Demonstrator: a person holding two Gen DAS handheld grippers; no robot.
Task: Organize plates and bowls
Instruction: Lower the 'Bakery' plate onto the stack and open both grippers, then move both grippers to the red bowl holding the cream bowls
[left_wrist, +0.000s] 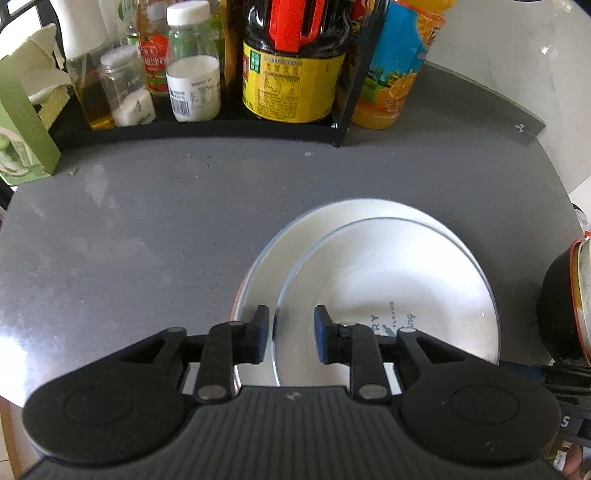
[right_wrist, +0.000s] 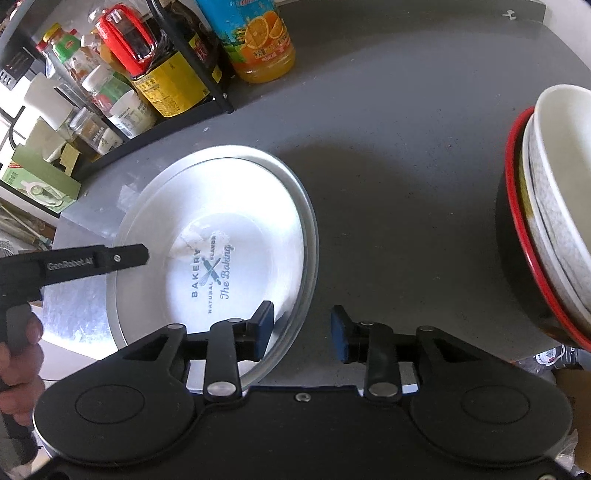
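The left tool stands apart astride the near rim of the printed plate, which lies on a larger plate on the counter. The right tool gapes beside that plate's rim; stacked bowls sit beyond it.

Left gripper level, jaws parted. Right gripper level, jaws spread wider. A hand grips the left gripper's handle.
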